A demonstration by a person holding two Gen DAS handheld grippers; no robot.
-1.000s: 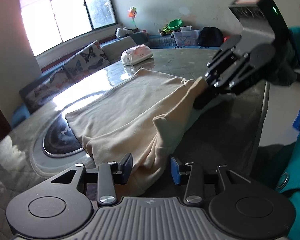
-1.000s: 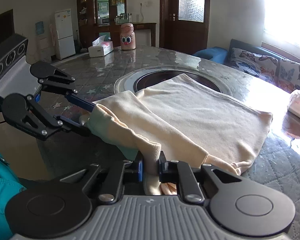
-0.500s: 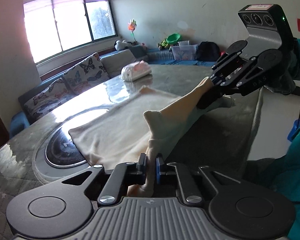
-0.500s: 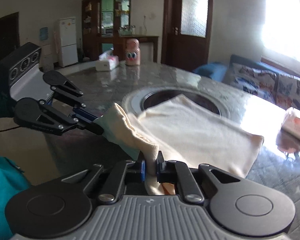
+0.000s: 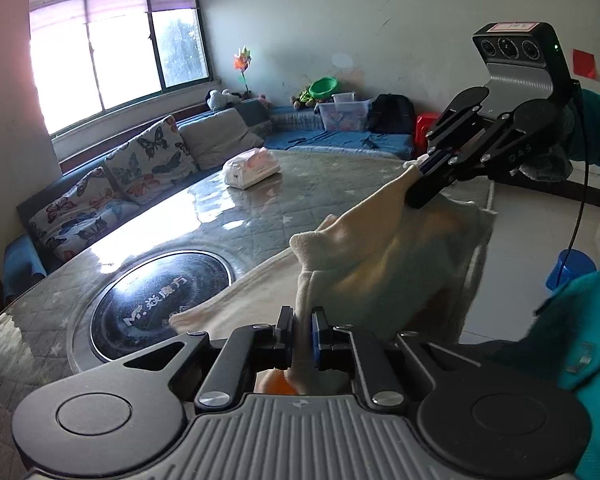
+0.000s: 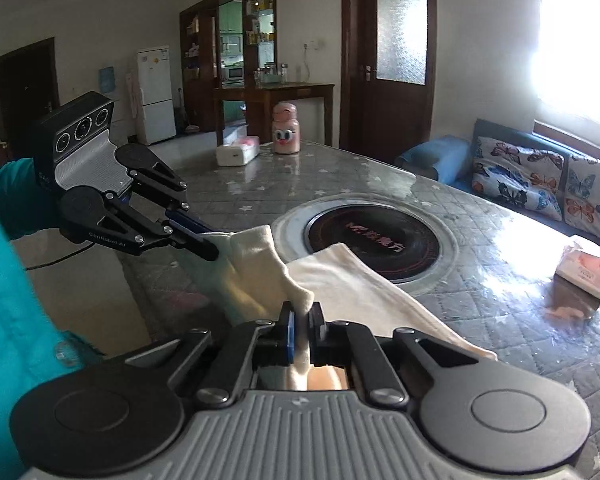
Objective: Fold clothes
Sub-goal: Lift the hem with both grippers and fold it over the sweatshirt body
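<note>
A cream garment (image 5: 364,264) hangs stretched between both grippers above the near edge of the grey quilted table (image 5: 260,200). My left gripper (image 5: 301,330) is shut on one corner of it. My right gripper (image 6: 300,330) is shut on the other corner. In the left wrist view the right gripper (image 5: 414,196) pinches the cloth at upper right. In the right wrist view the left gripper (image 6: 206,246) grips the cloth at left. The far part of the garment (image 6: 360,284) still trails on the table beside the round black cooktop (image 6: 374,240).
A tissue pack (image 5: 252,168) lies on the far side of the table, also seen as a tissue pack (image 6: 584,266) at right. A white tissue box (image 6: 236,153) and a pink bottle (image 6: 286,130) stand at the far end. A butterfly-cushioned sofa (image 5: 112,184) runs under the window. Teal sleeves (image 6: 8,264) flank the grippers.
The left gripper closed on the garment corner. Both grippers rose, lifting the near edge of the cloth off the table so it hangs between them.
</note>
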